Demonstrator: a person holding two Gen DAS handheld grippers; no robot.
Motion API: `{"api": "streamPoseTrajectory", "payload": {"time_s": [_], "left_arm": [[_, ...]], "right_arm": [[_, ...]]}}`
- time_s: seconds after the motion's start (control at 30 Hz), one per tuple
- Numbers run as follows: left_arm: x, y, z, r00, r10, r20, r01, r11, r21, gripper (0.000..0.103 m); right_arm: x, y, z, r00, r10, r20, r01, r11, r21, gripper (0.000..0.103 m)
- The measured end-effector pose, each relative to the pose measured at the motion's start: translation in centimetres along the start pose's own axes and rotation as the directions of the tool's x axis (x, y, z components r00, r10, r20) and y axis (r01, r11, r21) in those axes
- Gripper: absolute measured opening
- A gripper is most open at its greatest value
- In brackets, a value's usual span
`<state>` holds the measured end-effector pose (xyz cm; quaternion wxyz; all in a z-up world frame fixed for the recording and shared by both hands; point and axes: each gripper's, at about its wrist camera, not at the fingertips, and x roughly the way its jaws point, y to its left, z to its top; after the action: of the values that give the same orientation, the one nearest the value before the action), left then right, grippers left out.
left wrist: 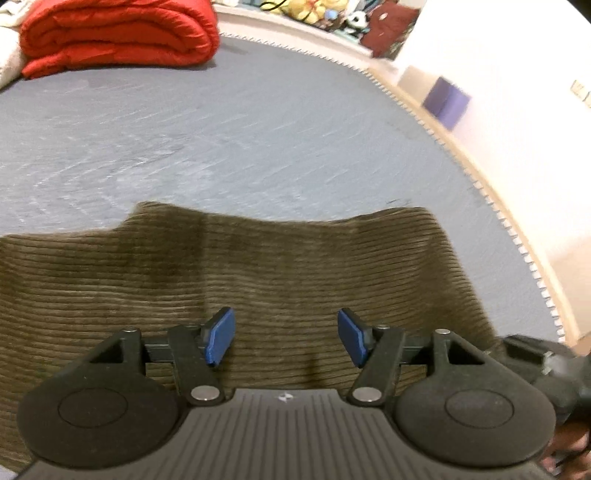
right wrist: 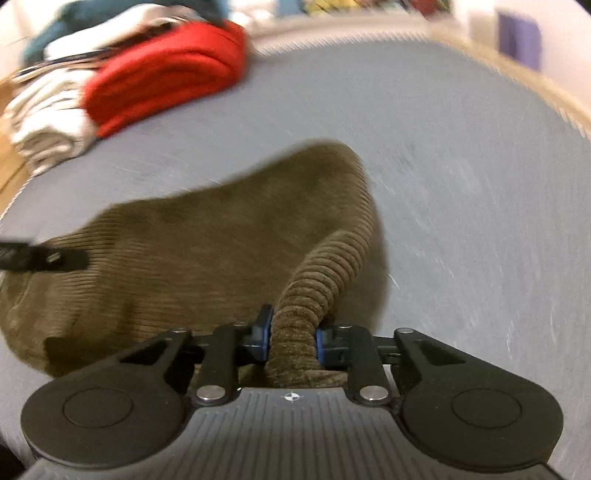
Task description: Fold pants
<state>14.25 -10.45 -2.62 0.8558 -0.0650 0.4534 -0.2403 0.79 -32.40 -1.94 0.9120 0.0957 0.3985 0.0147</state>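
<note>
Olive-brown corduroy pants (left wrist: 258,273) lie on a grey-blue bed surface (left wrist: 221,140). In the left wrist view my left gripper (left wrist: 286,338) is open just above the cloth, its blue pads (left wrist: 221,334) spread wide and holding nothing. In the right wrist view my right gripper (right wrist: 291,338) is shut on a bunched fold of the pants (right wrist: 207,236), which rises from the flat cloth into the jaws. The left gripper's black tip (right wrist: 44,256) shows at the left edge over the pants.
A folded red blanket (left wrist: 118,33) sits at the far left of the bed, with white and teal laundry (right wrist: 51,122) beside it. The bed's beige edge (left wrist: 517,229) curves along the right, with a white wall and a purple object (left wrist: 447,101) beyond.
</note>
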Motion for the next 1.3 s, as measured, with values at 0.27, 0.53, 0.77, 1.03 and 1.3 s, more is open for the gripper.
{"api": "streamPoseTrajectory", "payload": {"time_s": [0.27, 0.53, 0.77, 1.03, 1.3], "left_arm": [[-0.5, -2.5, 0.0, 0.972, -0.235, 0.033, 0.235, 0.972, -0.003, 0.081], [0.2, -4.8, 0.1, 0.951, -0.306, 0.039, 0.305, 0.951, 0.049, 0.083], [2.5, -4.6, 0.3, 0.977, -0.212, -0.008, 0.212, 0.976, 0.050, 0.059], [2.3, -4.0, 0.3, 0.985, -0.171, 0.003, 0.171, 0.983, 0.062, 0.019], [-0.6, 0.8, 0.7, 0.986, -0.154, 0.067, 0.157, 0.986, -0.052, 0.017]], "right_arm": [[-1.5, 5.8, -1.3, 0.990, 0.080, 0.119, -0.042, 0.955, -0.294, 0.021], [-2.9, 9.6, -2.7, 0.977, 0.126, 0.172, -0.027, 0.875, -0.483, 0.021], [-3.7, 11.0, -2.8, 0.969, 0.161, 0.186, -0.030, 0.827, -0.561, 0.021], [-3.4, 12.0, -2.4, 0.972, 0.169, 0.160, -0.043, 0.806, -0.590, 0.021], [-4.3, 14.2, -1.1, 0.944, 0.296, 0.145, -0.157, 0.791, -0.591, 0.055]]}}
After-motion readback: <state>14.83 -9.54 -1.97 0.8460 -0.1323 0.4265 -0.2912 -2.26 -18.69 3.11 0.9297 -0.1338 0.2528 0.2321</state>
